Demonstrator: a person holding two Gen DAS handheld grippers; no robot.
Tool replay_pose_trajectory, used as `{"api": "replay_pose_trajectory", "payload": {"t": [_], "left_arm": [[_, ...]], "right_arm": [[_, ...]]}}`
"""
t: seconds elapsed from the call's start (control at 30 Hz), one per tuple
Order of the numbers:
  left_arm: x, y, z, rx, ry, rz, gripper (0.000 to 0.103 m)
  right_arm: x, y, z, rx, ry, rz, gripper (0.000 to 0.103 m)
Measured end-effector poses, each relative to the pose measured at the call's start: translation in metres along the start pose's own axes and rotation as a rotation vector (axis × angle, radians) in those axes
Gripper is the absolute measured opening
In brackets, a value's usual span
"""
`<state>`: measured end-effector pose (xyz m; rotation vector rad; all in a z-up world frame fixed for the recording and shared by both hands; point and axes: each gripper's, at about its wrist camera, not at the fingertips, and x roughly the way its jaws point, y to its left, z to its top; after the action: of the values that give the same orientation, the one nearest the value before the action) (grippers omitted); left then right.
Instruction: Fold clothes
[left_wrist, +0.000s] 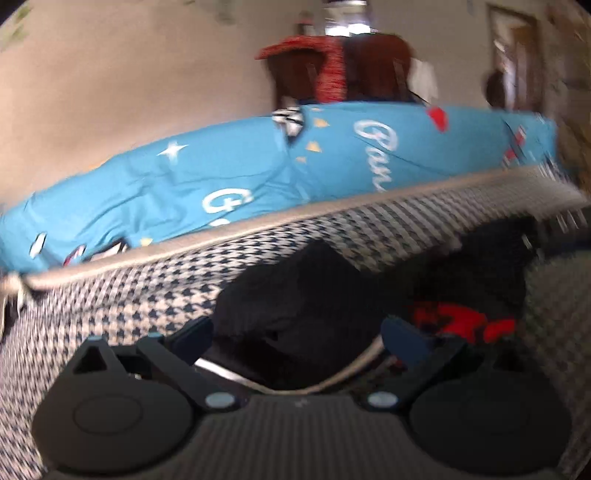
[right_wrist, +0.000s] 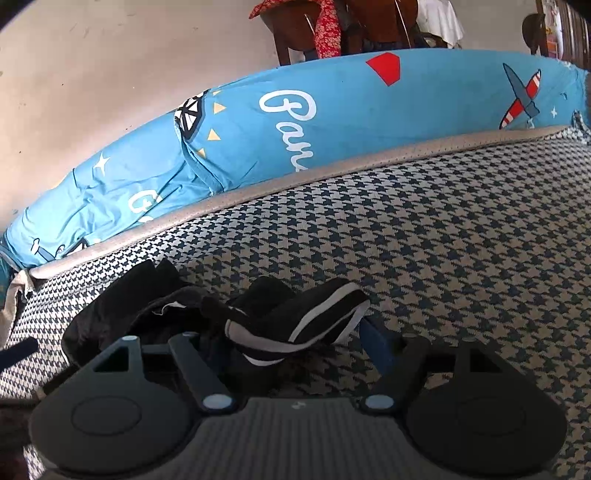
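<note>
left gripper (left_wrist: 295, 336) low over the houndstooth mat (left_wrist: 147, 295), jaws spread wide, a black garment (left_wrist: 295, 295) bunched between and ahead of the fingers, a red patch (left_wrist: 461, 321) just right of it. view's blurred. right gripper (right_wrist: 295, 343) also released, fingers apart, the black garment (right_wrist: 295, 317) with white stripes crumpled on the mat (right_wrist: 443, 240) between them. blue printed bedding (right_wrist: 332, 110) runs along the far edge.

Black garment (right_wrist: 303, 317): soft matt cloth; mattress (right_wrist: 443, 236): woven houndstooth fabric.
</note>
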<state>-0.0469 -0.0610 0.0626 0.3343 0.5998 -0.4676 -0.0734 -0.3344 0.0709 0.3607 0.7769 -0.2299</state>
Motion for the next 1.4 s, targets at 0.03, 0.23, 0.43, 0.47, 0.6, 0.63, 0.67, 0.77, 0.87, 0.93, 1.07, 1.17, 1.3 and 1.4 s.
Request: {"api": "replay_pose_trajectory", "payload": {"t": [0.03,0.23,0.43,0.47,0.6,0.63,0.67,0.77,0.87,0.93,1.07,1.17,1.3,1.4], "left_arm": [[0.003,-0.005,-0.003,0.026,0.013,-0.001,0.102],[0.027,-0.025,-0.016,0.128,0.075,0.015,0.100],[0.048,-0.021,-0.017,0.101,0.128,0.004,0.062],[0.050,-0.020,-0.017,0.079,0.134,-0.014,0.055],[0.049,-0.025,-0.016,0.064,0.102,-0.025,0.030],[0.047,-0.025,-0.014,0.048,0.086,-0.020,0.026],[0.045,-0.023,-0.012,0.027,0.071,-0.017,0.021],[0.037,-0.012,-0.005,-0.072,0.020,-0.003,0.010],[0.021,0.001,0.005,-0.155,-0.067,0.048,0.010],[0.011,0.005,0.010,-0.168,-0.119,0.105,0.011],[-0.008,0.003,0.013,-0.175,-0.185,0.203,0.011],[-0.031,-0.001,0.004,-0.192,-0.213,0.228,0.011],[-0.065,-0.007,-0.009,-0.212,-0.243,0.259,0.011],[-0.090,-0.012,-0.019,-0.226,-0.265,0.282,0.011]], "right_arm": [[0.001,0.000,0.000,0.003,0.005,0.001,0.073],[0.020,0.009,-0.006,0.030,0.102,0.028,0.068],[0.021,0.014,-0.009,0.013,0.086,0.064,0.041],[0.020,0.014,-0.009,0.015,0.081,0.067,0.038],[0.011,0.014,-0.005,0.028,0.017,0.108,0.025],[0.008,0.015,-0.003,0.032,-0.002,0.120,0.024],[0.005,0.015,-0.002,0.035,-0.021,0.132,0.024],[-0.004,0.016,0.002,0.046,-0.078,0.169,0.023],[-0.012,0.017,0.006,0.057,-0.134,0.205,0.022],[-0.018,0.018,0.008,0.064,-0.172,0.229,0.022],[-0.036,0.021,0.006,0.080,-0.241,0.284,0.022],[-0.051,0.027,-0.003,0.073,-0.283,0.326,0.022],[-0.069,0.030,-0.027,0.065,-0.286,0.339,0.022],[-0.085,0.030,-0.043,0.060,-0.297,0.338,0.022]]}}
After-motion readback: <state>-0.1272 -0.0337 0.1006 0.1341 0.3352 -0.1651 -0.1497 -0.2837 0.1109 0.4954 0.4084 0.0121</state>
